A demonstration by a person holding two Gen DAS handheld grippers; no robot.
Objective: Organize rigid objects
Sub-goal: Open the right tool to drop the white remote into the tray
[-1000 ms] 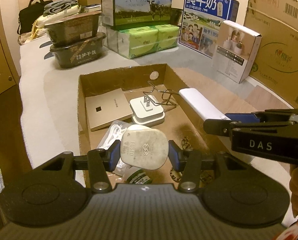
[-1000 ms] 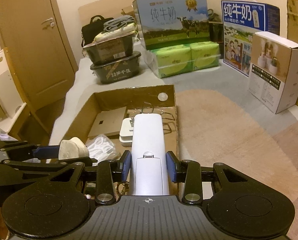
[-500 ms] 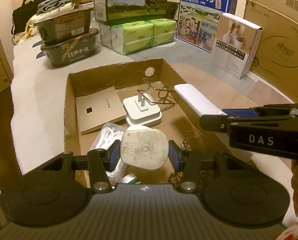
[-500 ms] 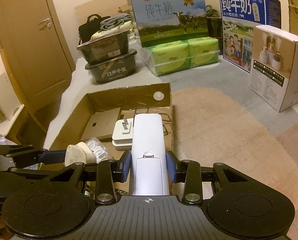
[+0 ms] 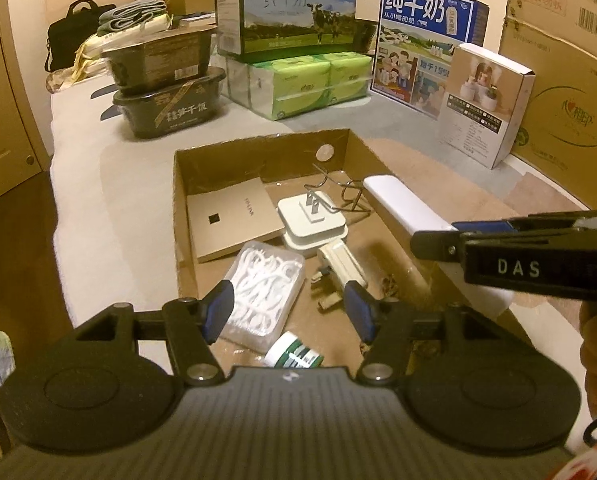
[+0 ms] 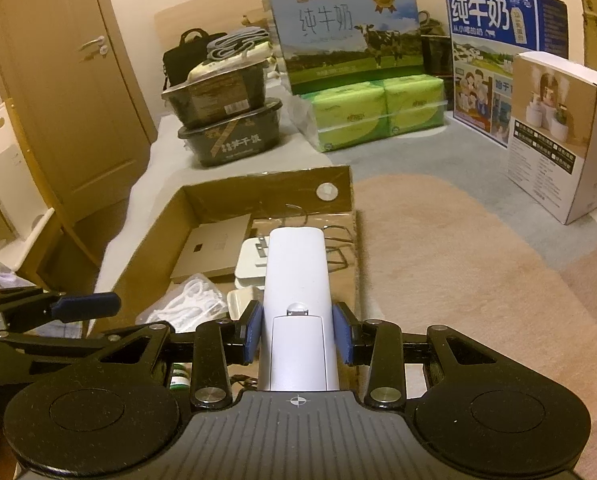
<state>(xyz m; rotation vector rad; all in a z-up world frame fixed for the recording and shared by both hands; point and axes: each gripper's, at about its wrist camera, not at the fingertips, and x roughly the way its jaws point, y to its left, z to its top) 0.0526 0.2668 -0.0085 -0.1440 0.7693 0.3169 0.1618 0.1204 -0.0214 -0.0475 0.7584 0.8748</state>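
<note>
While the left gripper (image 5: pixel 289 307) hangs spread, its jaws having just been opening with nothing between them, the cream plug (image 5: pixel 341 265) lies in the cardboard box (image 5: pixel 258 160), crowded by a floss-pick case (image 5: pixel 264 288), white adapter (image 5: pixel 312 222) and tan flat box (image 5: pixel 230 216). The right gripper (image 6: pixel 297 334) pinches a white remote (image 6: pixel 297 280) above the box's right wall.
</note>
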